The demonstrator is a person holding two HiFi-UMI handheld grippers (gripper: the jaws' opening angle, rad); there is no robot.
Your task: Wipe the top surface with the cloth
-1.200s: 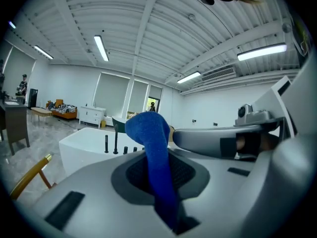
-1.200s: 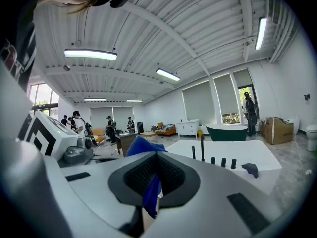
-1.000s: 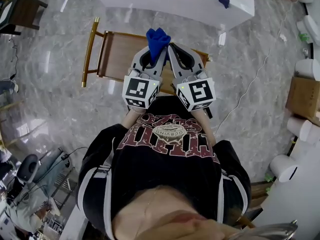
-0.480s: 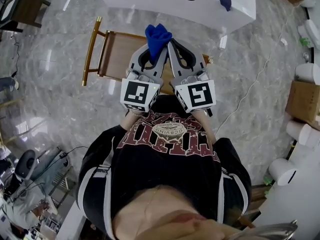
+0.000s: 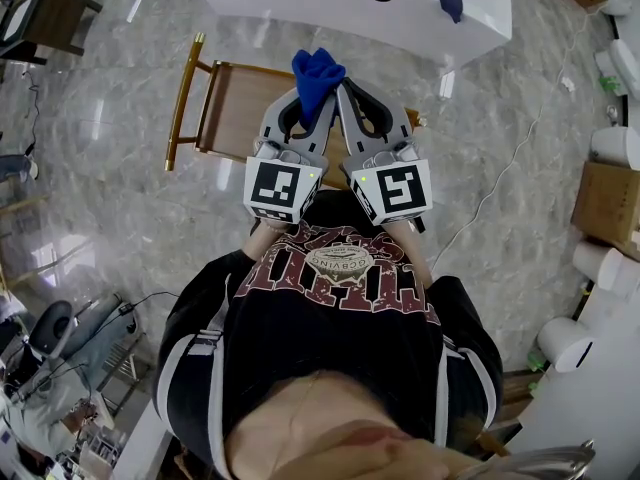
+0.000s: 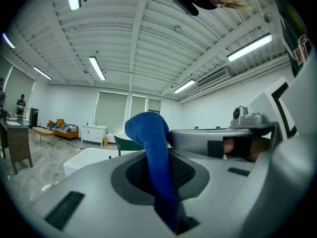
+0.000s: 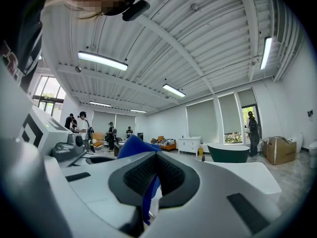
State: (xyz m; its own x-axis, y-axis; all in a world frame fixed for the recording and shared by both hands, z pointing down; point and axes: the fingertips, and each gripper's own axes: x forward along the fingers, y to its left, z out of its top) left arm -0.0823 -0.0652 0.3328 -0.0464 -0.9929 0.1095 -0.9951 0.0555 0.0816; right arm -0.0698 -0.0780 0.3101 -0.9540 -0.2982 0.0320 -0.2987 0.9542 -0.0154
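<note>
blue cloth (image 5: 316, 74) pinched btwn l gripper (image 5: 308, 100) fingers — r gripper (image 5: 343, 96) fingers clamp it too

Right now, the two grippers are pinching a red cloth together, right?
Not quite. The cloth is blue, not red; the head view shows it clearly, and so do both gripper views. The rest holds: the left gripper and the right gripper pinch it together.
</note>
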